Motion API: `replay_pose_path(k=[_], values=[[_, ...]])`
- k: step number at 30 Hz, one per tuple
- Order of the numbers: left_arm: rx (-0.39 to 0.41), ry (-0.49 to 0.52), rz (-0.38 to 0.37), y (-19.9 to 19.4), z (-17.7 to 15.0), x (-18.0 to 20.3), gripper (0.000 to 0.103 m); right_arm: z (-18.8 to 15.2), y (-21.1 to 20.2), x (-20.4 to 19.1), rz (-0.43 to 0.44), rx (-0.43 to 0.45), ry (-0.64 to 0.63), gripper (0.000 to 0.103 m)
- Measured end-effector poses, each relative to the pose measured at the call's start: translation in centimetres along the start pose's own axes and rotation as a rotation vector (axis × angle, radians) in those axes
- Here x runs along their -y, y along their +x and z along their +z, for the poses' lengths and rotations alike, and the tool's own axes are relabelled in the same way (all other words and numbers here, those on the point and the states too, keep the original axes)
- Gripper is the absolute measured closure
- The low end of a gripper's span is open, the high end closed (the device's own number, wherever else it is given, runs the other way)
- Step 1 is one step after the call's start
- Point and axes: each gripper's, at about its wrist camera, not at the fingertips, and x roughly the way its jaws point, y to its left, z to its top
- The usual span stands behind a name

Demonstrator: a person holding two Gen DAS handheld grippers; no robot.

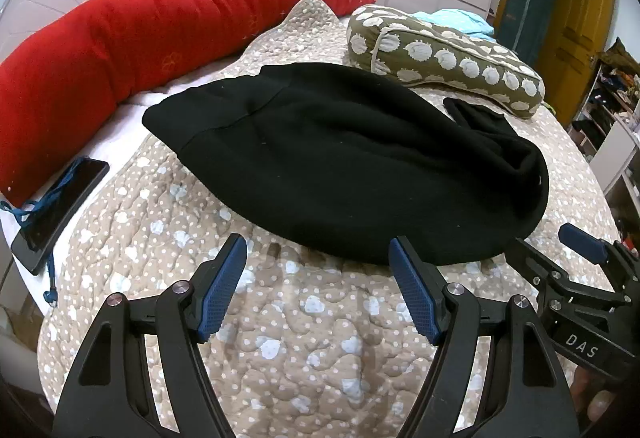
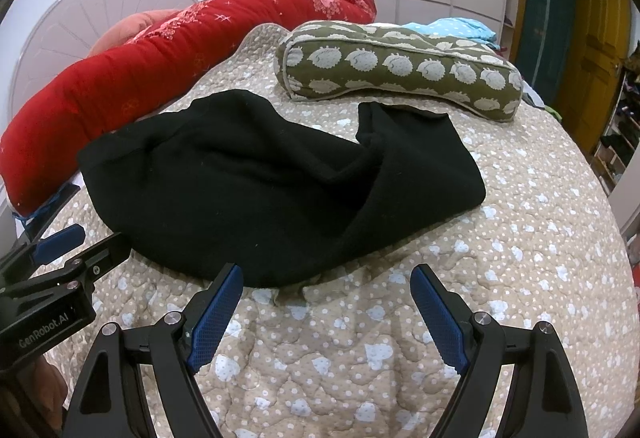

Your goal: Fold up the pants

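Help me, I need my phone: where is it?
The phone shows only in the left wrist view, at the far left edge of the bed, lying beside the red quilt, left of the black pants.

Left claw point(image 1: 318, 262) and right claw point(image 2: 326, 292): black angular arms, ribbed blue pads point(image 1: 224, 288), silver screws at the pivots. White lettering marks each body at the frame's lower edge.

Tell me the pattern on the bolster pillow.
Olive green bolster pillow with pale hedgehog shapes; clearest in right wrist view.
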Motion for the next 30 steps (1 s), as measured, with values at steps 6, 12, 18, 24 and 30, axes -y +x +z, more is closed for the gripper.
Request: replay_pose_path(k=[6,12,18,24,30], values=[[-0.003,-0.004,0.001,0.0,0.1,-0.2,0.029,0.0,0.1,-0.5,0.0,0.003,-0.006,0.018],[-0.009,-0.008,-0.003,0.1,0.2,-0.3,0.029,0.1,0.2,-0.7,-0.003,0.004,-0.013,0.018],[-0.008,-0.008,-0.002,0.1,0.1,-0.3,0.029,0.1,0.2,-0.7,-0.004,0.012,-0.012,0.018],[-0.008,-0.015,-0.004,0.2,0.2,-0.5,0.029,0.1,0.5,-0.7,-0.003,-0.031,-0.014,0.018],[-0.007,-0.027,-0.002,0.1,0.5,-1.1,0.029,0.2,0.7,-0.8,-0.014,-0.039,-0.034,0.018]])
